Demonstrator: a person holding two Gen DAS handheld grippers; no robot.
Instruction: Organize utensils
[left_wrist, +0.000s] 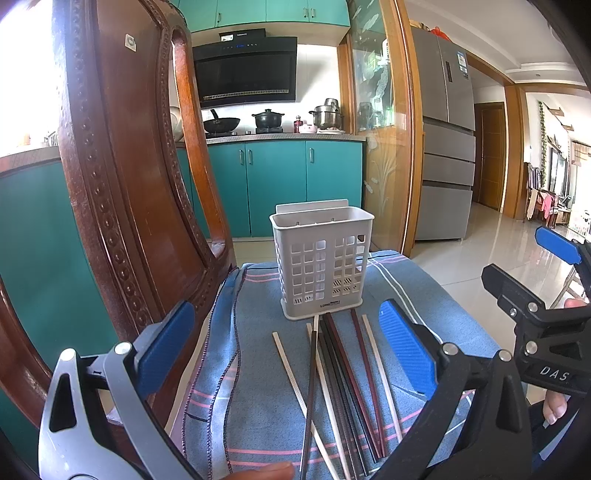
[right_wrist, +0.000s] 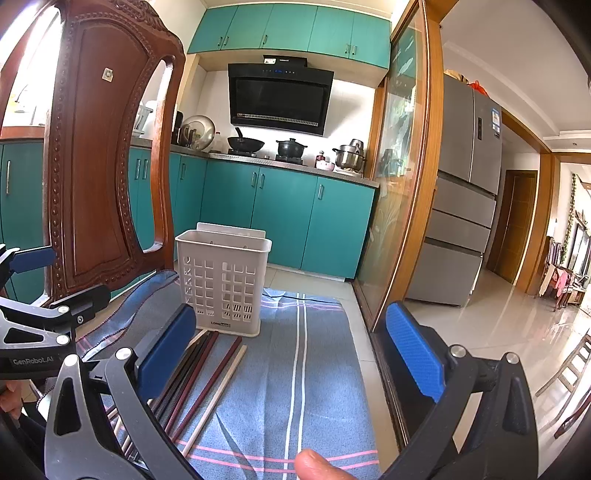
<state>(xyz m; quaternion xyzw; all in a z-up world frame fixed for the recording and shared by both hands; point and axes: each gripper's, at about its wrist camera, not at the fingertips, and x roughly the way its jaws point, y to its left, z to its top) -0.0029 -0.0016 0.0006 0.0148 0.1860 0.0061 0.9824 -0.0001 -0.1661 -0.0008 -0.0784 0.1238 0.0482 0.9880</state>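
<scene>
A white slotted utensil holder (left_wrist: 320, 261) (right_wrist: 224, 279) stands upright on a blue striped cloth (left_wrist: 266, 398) (right_wrist: 303, 369). Several chopsticks (left_wrist: 343, 387) (right_wrist: 199, 380), dark brown, black and cream, lie side by side on the cloth in front of it. My left gripper (left_wrist: 288, 350) hovers open above the chopsticks, its blue pads (left_wrist: 406, 350) wide apart and holding nothing. My right gripper (right_wrist: 291, 354) is open too, over the cloth to the right of the chopsticks, and it shows at the right edge of the left wrist view (left_wrist: 546, 295).
A carved wooden chair back (left_wrist: 122, 192) (right_wrist: 99, 166) rises at the left, close to the holder. The cloth's right edge (right_wrist: 362, 362) drops to a tiled floor. Teal kitchen cabinets (right_wrist: 280, 214) and a grey fridge (right_wrist: 465, 192) stand behind. A person's fingertip (right_wrist: 314, 465) shows at the bottom.
</scene>
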